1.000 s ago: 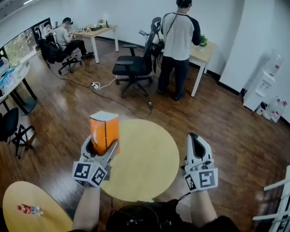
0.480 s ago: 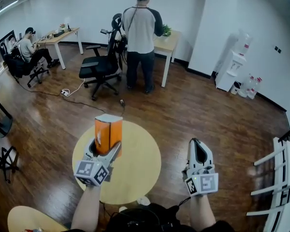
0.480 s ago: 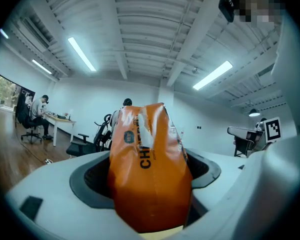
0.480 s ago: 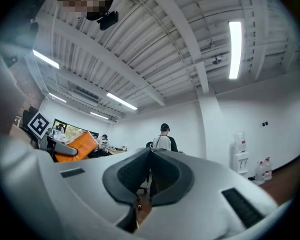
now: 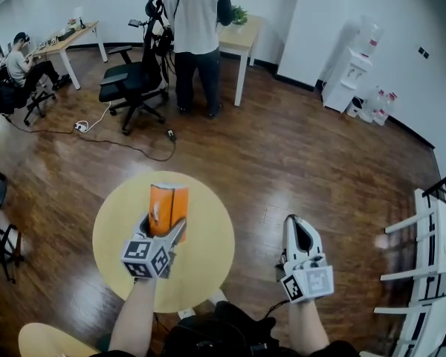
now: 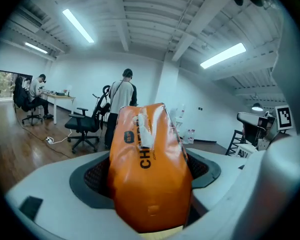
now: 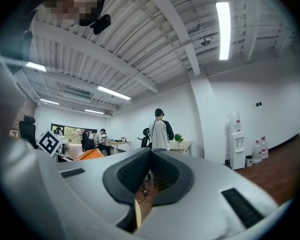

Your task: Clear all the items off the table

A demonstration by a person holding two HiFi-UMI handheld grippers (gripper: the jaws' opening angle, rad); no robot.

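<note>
You are gripping an orange packet [image 5: 168, 208] in your left gripper [image 5: 162, 227], just left of centre in the head view. The jaws are standing wide and pressing on its two sides, and the packet is sitting upright between them with its top poking past the jaw tips. In the left gripper view it is filling the middle of the frame, with black lettering running along its face. You are holding it over the round yellow table [image 5: 208, 233]; whether its base is touching the tabletop cannot be told.

Your right gripper [image 5: 295, 225] is hanging at the lower right of the head view, over the wooden floor [image 5: 297, 162] beside the table. It is clenched on nothing, its pads meeting at the middle of the right gripper view.

At the top of the head view a standing person [image 5: 194, 21] is facing a desk [image 5: 241, 36], with a black office chair [image 5: 128, 84] just to the left.
</note>
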